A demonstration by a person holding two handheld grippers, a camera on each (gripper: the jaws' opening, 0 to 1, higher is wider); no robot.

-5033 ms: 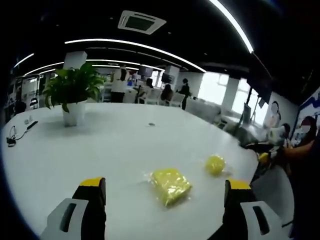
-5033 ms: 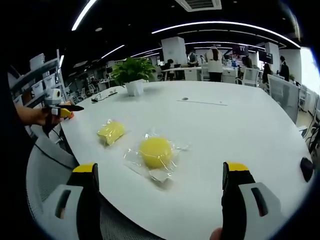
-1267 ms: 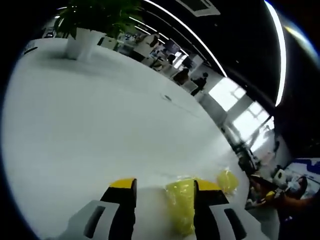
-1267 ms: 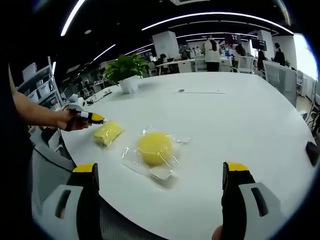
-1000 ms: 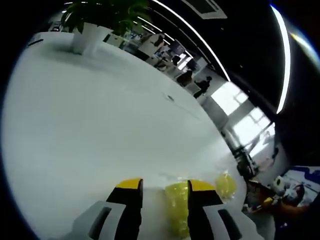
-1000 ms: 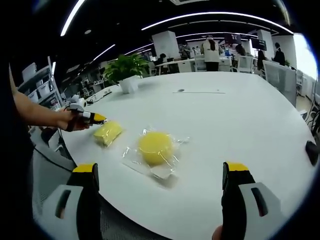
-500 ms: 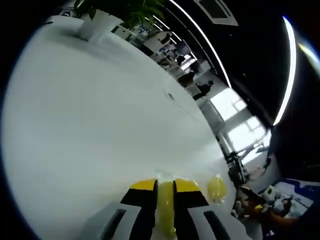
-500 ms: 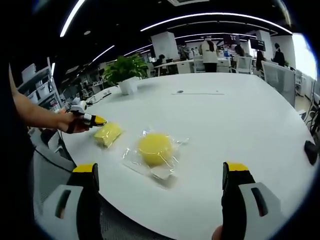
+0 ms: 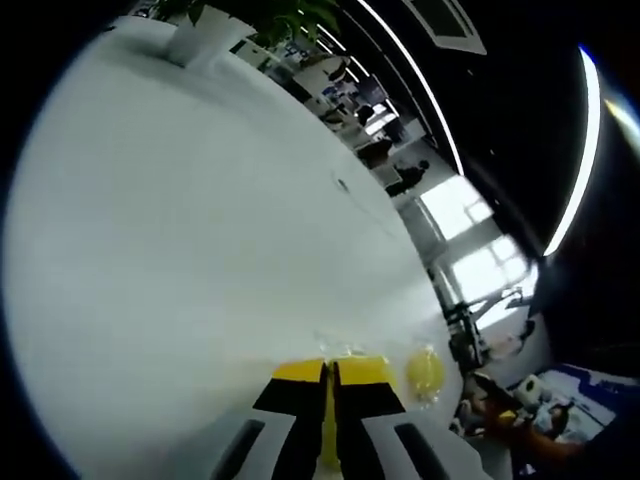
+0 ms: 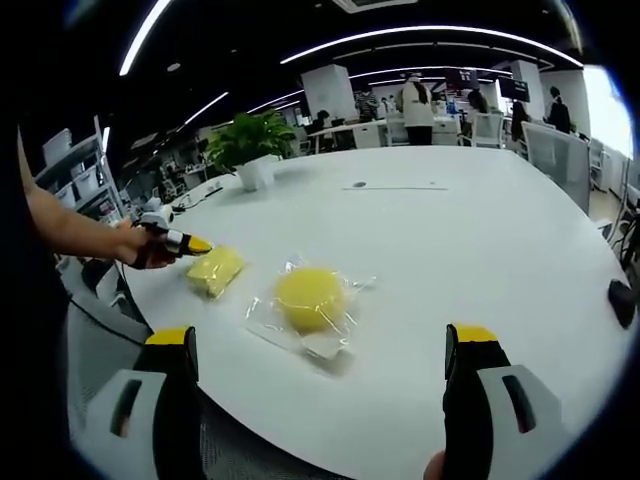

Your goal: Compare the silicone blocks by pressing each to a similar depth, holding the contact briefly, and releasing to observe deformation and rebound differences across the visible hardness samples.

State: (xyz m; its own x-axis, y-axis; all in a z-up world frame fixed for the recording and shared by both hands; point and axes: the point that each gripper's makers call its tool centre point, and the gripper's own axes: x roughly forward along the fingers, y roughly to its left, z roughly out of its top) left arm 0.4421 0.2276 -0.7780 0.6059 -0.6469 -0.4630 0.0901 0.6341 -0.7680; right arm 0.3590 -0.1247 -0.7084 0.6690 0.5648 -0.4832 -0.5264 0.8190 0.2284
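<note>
- Left gripper view: left claw point(image 9: 329, 372) is squeezing the block point(image 9: 328, 440) between nearly closed jaws; a brief, steady hold seems best.
- Right claw point(image 10: 318, 345) is hovering open, the ball point(image 10: 311, 297) lying ahead between its jaws.

Open-plan office, apparently — desks point(image 10: 385, 147), white table point(image 10: 480, 250), potted plant point(image 10: 256, 145)

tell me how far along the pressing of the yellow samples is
Done: nothing visibly finished. In hand: the left gripper, jaws nearly closed, squeezes the rectangular yellow block. Left: the round yellow sample lies untouched in its bag; the right gripper waits open.
</note>
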